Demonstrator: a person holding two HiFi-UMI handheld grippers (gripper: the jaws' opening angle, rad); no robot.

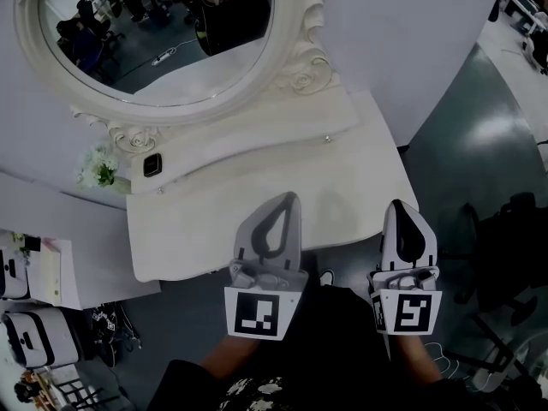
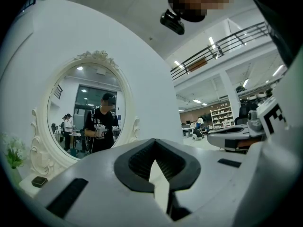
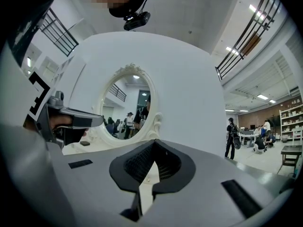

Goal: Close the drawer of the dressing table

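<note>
White table (image 1: 214, 229): we see no open drawer. Left gripper (image 1: 287, 204) and right gripper (image 1: 402, 208) hover closed, empty, at its front. Likely finished; next we'd check the front.

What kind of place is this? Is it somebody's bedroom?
Probably not a bedroom. It looks like a big open office or workshop hall: the dressing table and its mirror stand before a white panel, with shelves, people at desks and an upstairs railing beyond.
</note>
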